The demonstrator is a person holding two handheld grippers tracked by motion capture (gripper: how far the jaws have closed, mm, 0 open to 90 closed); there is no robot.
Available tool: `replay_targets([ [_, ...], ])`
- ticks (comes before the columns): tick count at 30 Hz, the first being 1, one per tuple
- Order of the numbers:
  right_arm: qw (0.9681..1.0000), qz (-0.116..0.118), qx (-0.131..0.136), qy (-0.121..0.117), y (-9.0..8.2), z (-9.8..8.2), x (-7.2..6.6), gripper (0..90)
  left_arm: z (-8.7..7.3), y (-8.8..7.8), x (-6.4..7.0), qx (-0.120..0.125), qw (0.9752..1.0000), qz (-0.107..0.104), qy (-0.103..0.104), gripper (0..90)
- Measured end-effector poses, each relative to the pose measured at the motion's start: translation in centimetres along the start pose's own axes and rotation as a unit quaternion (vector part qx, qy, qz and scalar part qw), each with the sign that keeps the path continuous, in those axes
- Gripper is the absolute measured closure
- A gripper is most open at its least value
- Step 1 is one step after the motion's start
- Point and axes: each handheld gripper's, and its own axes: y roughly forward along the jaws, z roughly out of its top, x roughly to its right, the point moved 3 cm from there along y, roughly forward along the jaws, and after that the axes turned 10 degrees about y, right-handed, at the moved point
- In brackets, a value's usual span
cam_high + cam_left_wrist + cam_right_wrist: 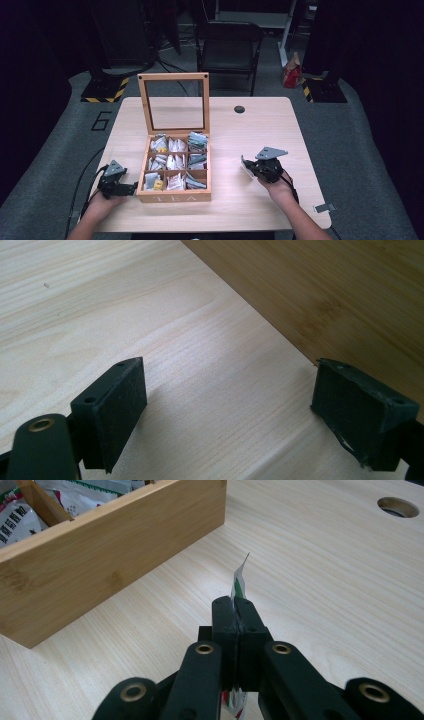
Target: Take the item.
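A wooden tea box (pixel 174 196) marked TEA stands at the table's front middle, its glass lid (pixel 173 103) raised upright. Several tea sachets (pixel 173 162) fill its compartments. My right gripper (pixel 256 169) hovers right of the box, shut on a white and green tea sachet (pixel 240 581) that sticks out edge-on past the jaws. The box's side wall (pixel 107 560) lies to the left in the right gripper view. My left gripper (pixel 131 189) rests at the box's front left corner, open, with bare table between its pads (pixel 117 407) and the box wall (pixel 350 295) just beyond.
A round cable hole (pixel 239 109) sits in the table (pixel 260 130) at the back right. A small metal clip (pixel 324 207) lies near the front right corner. Behind the table stand a black chair (pixel 227 47) and stand bases (pixel 105 89) with hazard stripes.
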Motion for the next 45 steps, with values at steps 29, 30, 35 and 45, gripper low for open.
replay_targets([
  [29, 0.9998, 0.011, -0.018, -0.002, 1.6, -1.5, -0.8, 86.9, 0.0, 0.0, 0.0, 0.0, 1.0, -0.001, 0.0, 13.8],
  [30, 0.9997, 0.014, -0.019, 0.001, 1.7, -1.6, -0.9, 86.7, 0.0, 0.0, 0.0, 0.0, 1.0, -0.001, 0.0, 13.8],
  [35, 0.9996, 0.015, -0.024, 0.001, 1.9, -1.7, -1.2, 85.8, 0.0, 0.0, 0.0, 0.0, 1.0, -0.001, 0.0, 13.8],
  [45, 0.9994, 0.018, -0.029, -0.005, 2.2, -1.9, -1.3, 83.0, 0.0, 0.0, 0.0, 0.0, 1.0, -0.001, 0.0, 13.8],
])
